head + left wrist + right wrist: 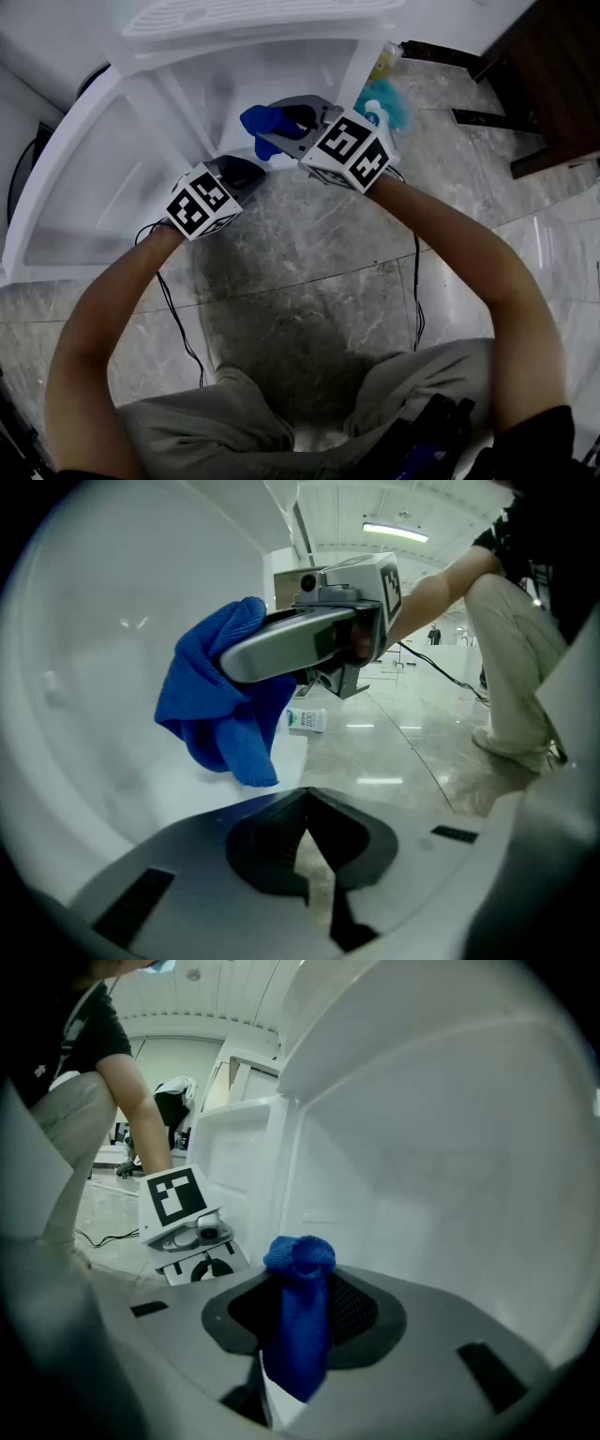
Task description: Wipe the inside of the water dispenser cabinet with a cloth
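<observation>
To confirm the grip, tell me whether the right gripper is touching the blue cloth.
Touching. Right gripper view: the right gripper clamps the blue cloth between its jaws.

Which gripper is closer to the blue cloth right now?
Right. The right gripper holds the blue cloth in its jaws; the left gripper is beside it, jaws shut and empty, not touching the cloth.

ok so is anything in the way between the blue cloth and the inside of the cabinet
Nothing visible. The blue cloth, clamped in the right gripper, faces the bare white cabinet wall with open space ahead. The left gripper is shut and empty, off to the cloth's side, not in its path.
</observation>
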